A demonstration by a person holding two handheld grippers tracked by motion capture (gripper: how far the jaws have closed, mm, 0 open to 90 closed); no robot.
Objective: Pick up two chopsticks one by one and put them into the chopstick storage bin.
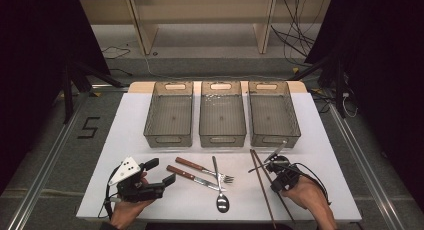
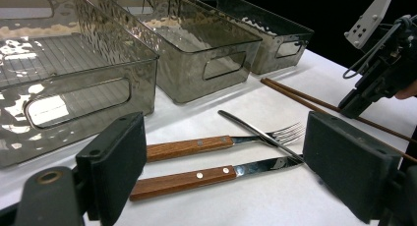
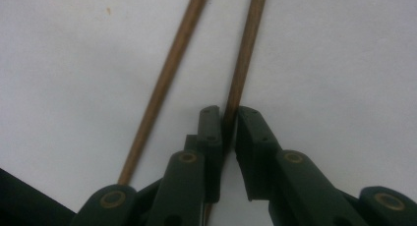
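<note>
Two black jaws of the right gripper [image 3: 228, 119] pinch one wooden chopstick [image 3: 244, 59] between their pads, pressed narrow around the thin stick against the white table [image 3: 344, 64]. The second chopstick [image 3: 164, 83] lies just beside the held one, to its left in the right gripper view, outside the jaws and angled slightly away from it toward the near end. In the high view the right gripper [image 1: 275, 166] points down at the front right of the table, the person's right hand [image 1: 307, 197] behind it, and the two chopsticks [image 1: 263, 187] run from in front of the right-hand bin toward the table's near edge.

The left gripper [image 1: 159, 171] rests at the front left with its jaws spread wide and nothing between them; its view looks across the tabletop between the two pads. Beyond them lie a wooden-handled knife [image 2: 196, 179] and a wooden-handled fork [image 2: 221, 142], side by side, with a steel spoon [image 1: 220, 187] crossing over their metal ends. Farther back stand three clear plastic bins [image 1: 222, 115] in a row, each with a cut-out handle in its front wall.
</note>
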